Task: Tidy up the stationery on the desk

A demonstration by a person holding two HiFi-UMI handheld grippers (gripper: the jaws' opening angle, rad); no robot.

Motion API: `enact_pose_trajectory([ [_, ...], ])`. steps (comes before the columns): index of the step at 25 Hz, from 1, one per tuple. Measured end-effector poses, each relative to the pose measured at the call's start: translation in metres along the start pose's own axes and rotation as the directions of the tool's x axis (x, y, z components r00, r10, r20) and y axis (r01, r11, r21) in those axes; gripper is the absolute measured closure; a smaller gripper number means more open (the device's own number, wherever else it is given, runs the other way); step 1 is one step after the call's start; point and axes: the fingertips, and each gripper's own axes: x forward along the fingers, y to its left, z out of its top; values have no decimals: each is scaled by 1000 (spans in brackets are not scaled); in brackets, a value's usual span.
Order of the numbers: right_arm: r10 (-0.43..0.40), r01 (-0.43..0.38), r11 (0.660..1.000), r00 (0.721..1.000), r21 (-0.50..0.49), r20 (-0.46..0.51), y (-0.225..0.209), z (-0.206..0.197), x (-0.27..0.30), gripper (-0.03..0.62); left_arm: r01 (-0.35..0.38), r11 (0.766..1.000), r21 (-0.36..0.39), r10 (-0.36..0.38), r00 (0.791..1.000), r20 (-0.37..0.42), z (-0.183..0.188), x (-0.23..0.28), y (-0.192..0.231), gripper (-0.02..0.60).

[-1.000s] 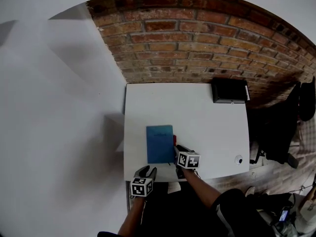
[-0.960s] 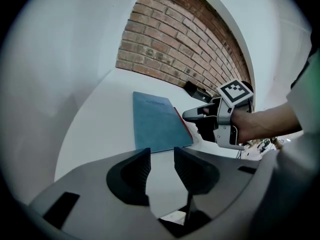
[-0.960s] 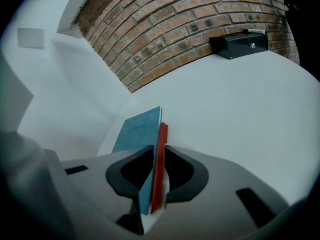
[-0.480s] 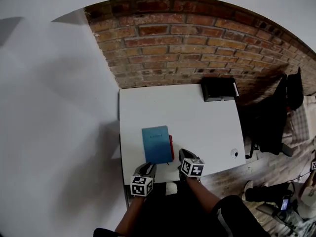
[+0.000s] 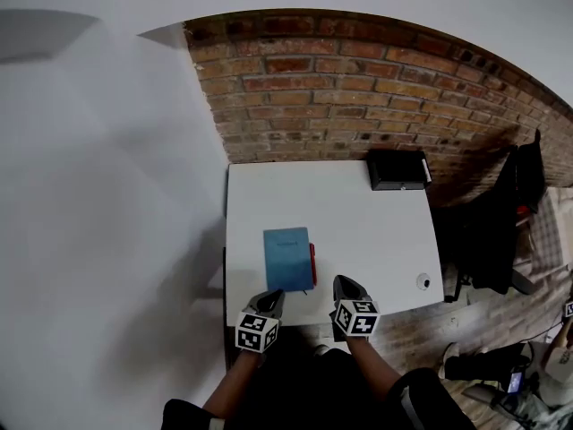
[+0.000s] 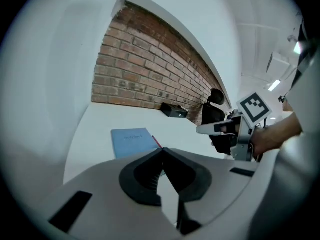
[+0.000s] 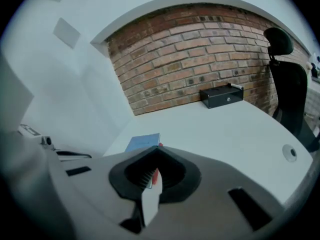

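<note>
A blue notebook (image 5: 287, 258) lies flat on the white desk (image 5: 376, 231), with a red pen (image 5: 312, 262) along its right edge. The left gripper view also takes in the notebook (image 6: 131, 140) and the pen (image 6: 156, 142); the right gripper view shows the notebook (image 7: 144, 142). My left gripper (image 5: 269, 301) hangs over the desk's near edge, below the notebook. My right gripper (image 5: 345, 285) is beside it, just right of the pen. Both have just been closing; each stands shut with nothing between its jaws.
A black box (image 5: 398, 170) sits at the desk's far right corner against the brick wall (image 5: 358, 88). A round cable grommet (image 5: 423, 282) is near the right front corner. A black office chair (image 5: 501, 231) stands to the right of the desk.
Both grippers have drawn back from the notebook toward the desk's near edge and risen. The right gripper has left the red pen's side. Both now look shut.
</note>
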Motion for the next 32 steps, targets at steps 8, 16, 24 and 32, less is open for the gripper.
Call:
enact_pose_trajectory([
  [8, 98, -69, 977, 986, -203, 135, 16, 31, -84, 572, -113, 993, 38, 107, 985, 136, 20, -38, -56, 566],
  [16, 175, -113, 947, 966, -302, 189, 21, 16, -152, 572, -168, 983, 69, 151, 968, 201, 9, -82, -122, 565],
  [24, 195, -135, 951, 960, -279, 202, 15, -15, -196, 572, -186, 979, 86, 165, 965, 205, -20, -103, -164, 565],
  [32, 196, -137, 955, 957, -264, 212, 8, -33, -217, 572, -184, 978, 102, 160, 965, 206, -34, -102, -189, 565],
])
